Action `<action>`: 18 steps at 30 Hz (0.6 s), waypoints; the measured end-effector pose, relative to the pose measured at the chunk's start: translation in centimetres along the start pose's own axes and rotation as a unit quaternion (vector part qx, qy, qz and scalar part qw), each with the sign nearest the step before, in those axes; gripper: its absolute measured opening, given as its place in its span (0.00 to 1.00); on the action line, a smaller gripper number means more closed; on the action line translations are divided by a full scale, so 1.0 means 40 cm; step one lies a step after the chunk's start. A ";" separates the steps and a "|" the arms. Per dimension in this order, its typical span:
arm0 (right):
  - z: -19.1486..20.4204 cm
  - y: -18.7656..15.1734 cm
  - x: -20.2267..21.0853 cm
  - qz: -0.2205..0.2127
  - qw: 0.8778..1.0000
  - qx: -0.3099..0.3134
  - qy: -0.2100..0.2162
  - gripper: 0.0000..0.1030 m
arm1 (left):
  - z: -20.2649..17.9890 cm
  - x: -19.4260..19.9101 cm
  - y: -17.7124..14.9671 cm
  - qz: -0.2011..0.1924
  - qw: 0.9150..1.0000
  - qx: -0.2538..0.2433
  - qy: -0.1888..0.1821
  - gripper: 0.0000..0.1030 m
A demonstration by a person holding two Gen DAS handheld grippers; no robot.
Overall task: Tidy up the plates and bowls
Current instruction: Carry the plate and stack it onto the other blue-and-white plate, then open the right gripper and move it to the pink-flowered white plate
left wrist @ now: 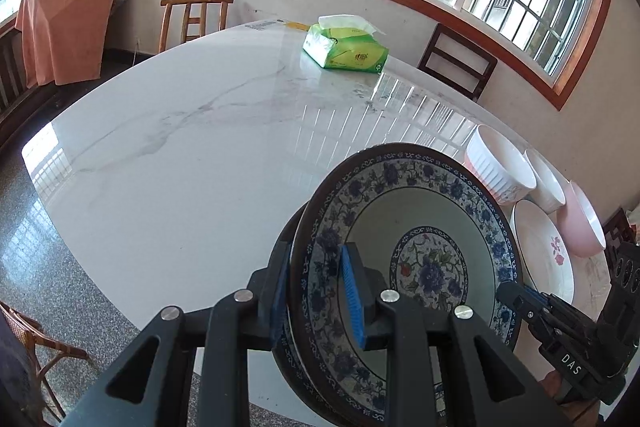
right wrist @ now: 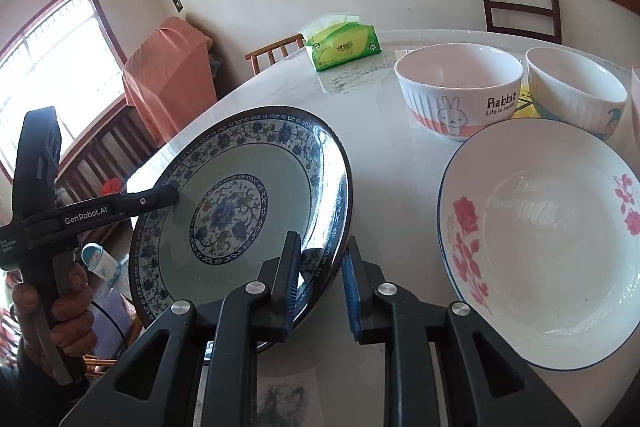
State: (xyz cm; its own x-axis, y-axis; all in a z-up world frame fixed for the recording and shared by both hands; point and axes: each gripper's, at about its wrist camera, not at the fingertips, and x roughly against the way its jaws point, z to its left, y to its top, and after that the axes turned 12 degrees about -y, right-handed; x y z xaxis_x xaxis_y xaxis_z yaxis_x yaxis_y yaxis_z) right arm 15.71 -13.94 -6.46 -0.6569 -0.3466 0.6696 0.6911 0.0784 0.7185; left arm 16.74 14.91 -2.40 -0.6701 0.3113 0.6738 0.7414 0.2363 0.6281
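Observation:
A blue-and-white floral plate (left wrist: pixel 420 227) (right wrist: pixel 248 187) is held tilted above the marble table's near edge. My left gripper (left wrist: pixel 316 291) is shut on its left rim; it shows in the right wrist view (right wrist: pixel 176 193). My right gripper (right wrist: pixel 320 287) straddles the plate's right rim with a gap at the outer pad; it shows in the left wrist view (left wrist: pixel 516 297). A white plate with pink roses (right wrist: pixel 540 239) (left wrist: pixel 544 251) lies to the right. Behind it stand a Rabbit bowl (right wrist: pixel 460 91) (left wrist: pixel 500 163), a second white bowl (right wrist: pixel 576 91) (left wrist: pixel 548 183) and a pink bowl (left wrist: pixel 584 223).
A green tissue pack (left wrist: pixel 346 47) (right wrist: pixel 342 45) lies far back on the marble table (left wrist: pixel 180 147). Wooden chairs (left wrist: pixel 192 19) (right wrist: pixel 520 7) stand around it. An orange cloth (left wrist: pixel 64 11) drapes furniture at left. A rattan chair (left wrist: pixel 24 331) stands at the near left.

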 end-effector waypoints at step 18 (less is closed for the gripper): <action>0.042 -0.015 0.011 -0.023 0.999 0.042 -0.020 0.35 | -0.017 0.038 -0.008 -0.030 0.999 -0.006 -0.010 0.25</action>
State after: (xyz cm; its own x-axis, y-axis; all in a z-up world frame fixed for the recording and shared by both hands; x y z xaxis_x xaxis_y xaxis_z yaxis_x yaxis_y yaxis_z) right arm 14.49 -12.56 -6.27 -0.6996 -0.3146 0.6416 0.6333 0.1430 0.7606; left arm 15.44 14.70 -1.30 -0.7124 0.3161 0.6266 0.6993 0.2447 0.6716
